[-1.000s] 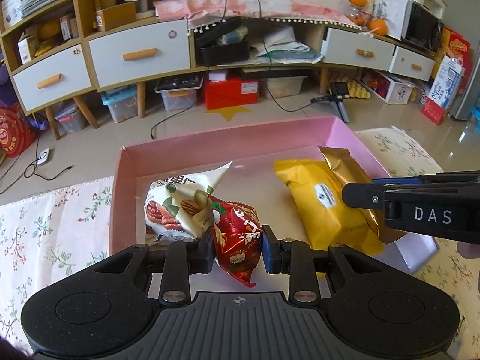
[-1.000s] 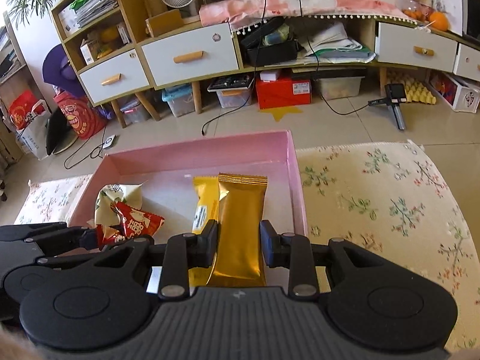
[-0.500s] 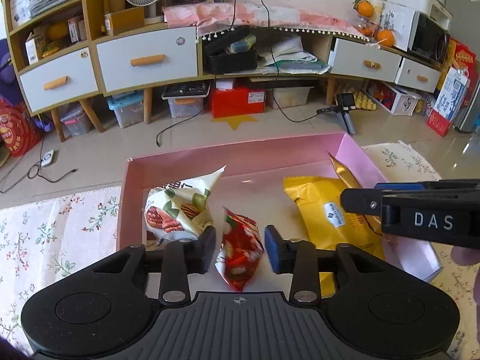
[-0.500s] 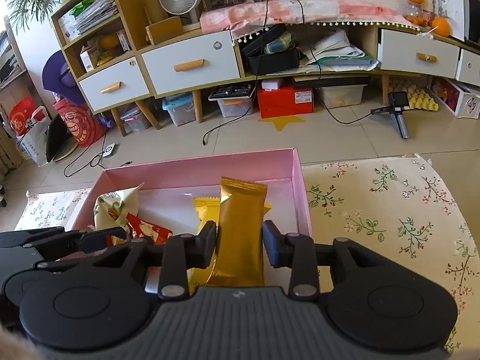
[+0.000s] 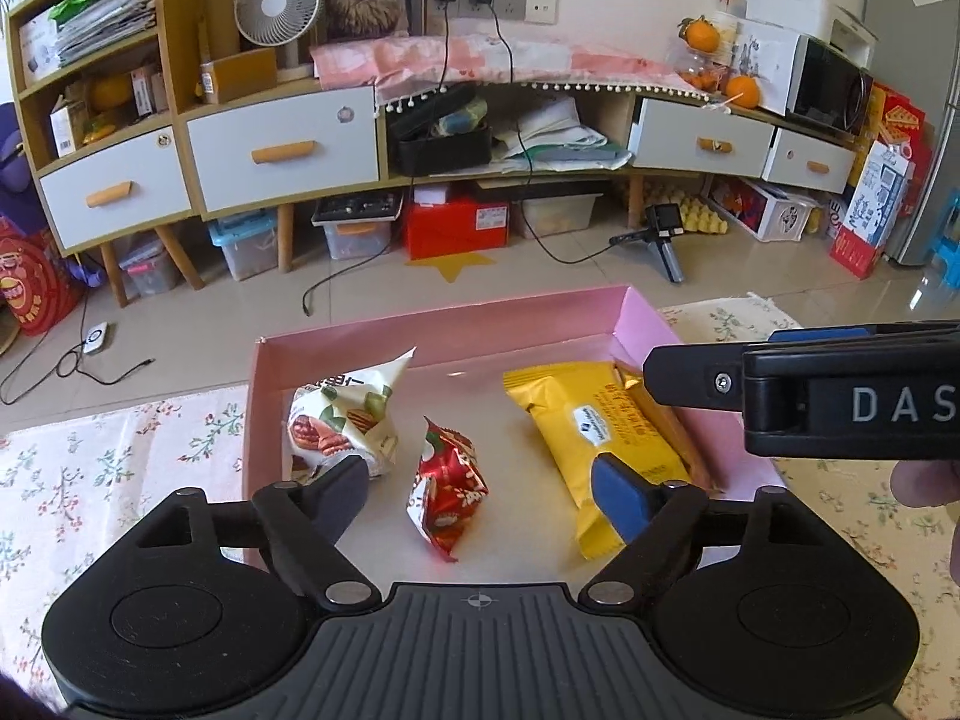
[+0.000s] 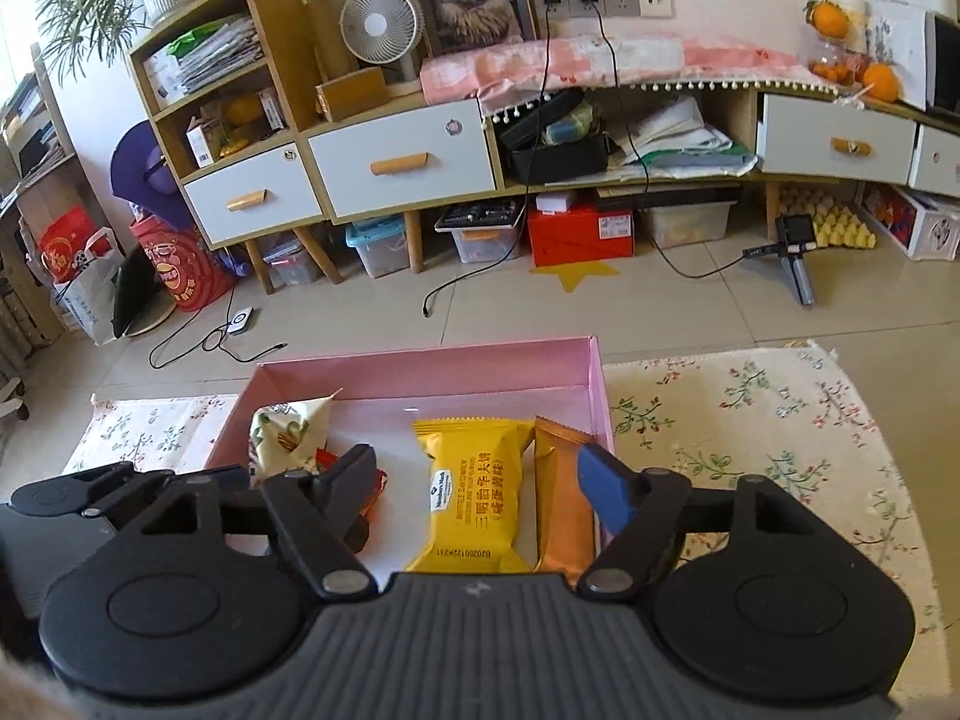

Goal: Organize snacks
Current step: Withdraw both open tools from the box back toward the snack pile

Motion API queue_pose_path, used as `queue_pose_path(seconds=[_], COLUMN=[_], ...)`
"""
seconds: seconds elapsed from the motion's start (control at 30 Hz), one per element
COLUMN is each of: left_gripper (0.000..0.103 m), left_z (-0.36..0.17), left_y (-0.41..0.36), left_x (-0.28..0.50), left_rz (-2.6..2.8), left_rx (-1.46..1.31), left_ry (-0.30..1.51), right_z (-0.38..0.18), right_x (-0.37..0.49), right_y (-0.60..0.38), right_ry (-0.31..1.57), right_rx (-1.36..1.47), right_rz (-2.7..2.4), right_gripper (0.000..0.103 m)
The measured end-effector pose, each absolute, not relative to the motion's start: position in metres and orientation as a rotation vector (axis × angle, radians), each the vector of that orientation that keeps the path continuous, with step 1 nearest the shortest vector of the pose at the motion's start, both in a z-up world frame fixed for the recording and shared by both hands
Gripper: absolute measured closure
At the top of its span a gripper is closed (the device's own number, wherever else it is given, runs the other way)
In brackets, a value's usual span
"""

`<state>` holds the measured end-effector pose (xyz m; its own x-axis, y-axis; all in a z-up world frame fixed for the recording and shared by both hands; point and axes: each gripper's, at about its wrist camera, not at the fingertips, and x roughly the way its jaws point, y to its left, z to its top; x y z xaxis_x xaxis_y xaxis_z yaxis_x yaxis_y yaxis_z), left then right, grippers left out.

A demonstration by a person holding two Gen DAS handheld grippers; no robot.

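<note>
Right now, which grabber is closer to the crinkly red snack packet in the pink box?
The left. The left gripper is open, and the crinkly red snack packet lies between its fingers, untouched. The right gripper is open over the yellow packet, further right.

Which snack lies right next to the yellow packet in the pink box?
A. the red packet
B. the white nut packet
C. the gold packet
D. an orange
C: the gold packet lies side by side with the yellow packet against the right wall of the pink box, while the red packet sits apart across bare floor.
</note>
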<state>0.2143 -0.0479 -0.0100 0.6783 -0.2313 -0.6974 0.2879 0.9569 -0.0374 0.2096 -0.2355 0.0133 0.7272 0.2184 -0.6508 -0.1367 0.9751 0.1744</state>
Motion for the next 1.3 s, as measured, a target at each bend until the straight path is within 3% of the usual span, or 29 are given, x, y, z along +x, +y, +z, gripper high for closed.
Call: queue_pose_path(seconds=[0.4,1.07,1.3], left_gripper=[0.008,0.004,0.004], left_z=[0.017,0.009,0.003], left_y=[-0.045,-0.015,-0.008], left_x=[0.162,0.061,0.033], left_rz=[-0.307,-0.266,-0.283], left_rx=[0.066,0.049,0.054], left_ry=[0.741,0.825,0.776], right_z=[0.034,0.021,0.015], right_x=[0.167,0.082,0.059], right_y=[-0.239,-0.236,-0.236], right_ry=[0.710,0.740,0.723], right_rx=[0.106,0.022,-0.050], right_rz=[0.212,0.188,0.207], right_gripper=[0.014,0.006,0.004])
